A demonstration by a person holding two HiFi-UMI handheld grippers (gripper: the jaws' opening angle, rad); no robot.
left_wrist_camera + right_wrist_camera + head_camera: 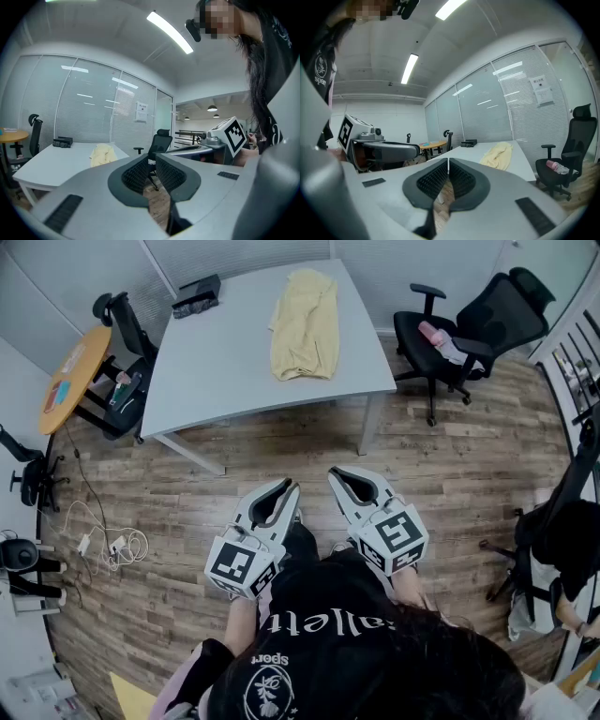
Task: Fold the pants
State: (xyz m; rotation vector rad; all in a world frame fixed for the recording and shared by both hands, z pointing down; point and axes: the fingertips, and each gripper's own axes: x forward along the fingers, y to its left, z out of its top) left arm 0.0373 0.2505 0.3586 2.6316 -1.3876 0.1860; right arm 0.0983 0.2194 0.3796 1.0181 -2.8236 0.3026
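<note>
On the far half of the pale grey rectangular surface [225, 362] lie the pale yellow soft fabric pants [305, 324], stretched out in one long, rumpled strip. Their edges are wavy and not lined up, so they do not look like a tidy folded packet. Whether the two legs are already laid one over the other cannot be told from here. By this look, the folding is not begun, or hardly: all the smoothing and folding is left to do.

Nothing touches the pants. The left gripper [289, 491] and the right gripper [339, 474] are both held close to the person's body, over the brown wooden plank floor [281, 442], well apart from the surface. In each gripper view the ribbed dark fingers [136, 174] are pressed together at the tips with nothing between them, so both grippers are closed and empty. The person probably must first come up to the surface before any grasp is possible.

As for containers, no basket, box or bag for the pants is visible. A flat black object [197, 294] sits at the far left corner of the surface; if it holds something, this cannot be seen. On the seat of the black office chair [469, 329] to the right lies a small pink thing [431, 332].
</note>
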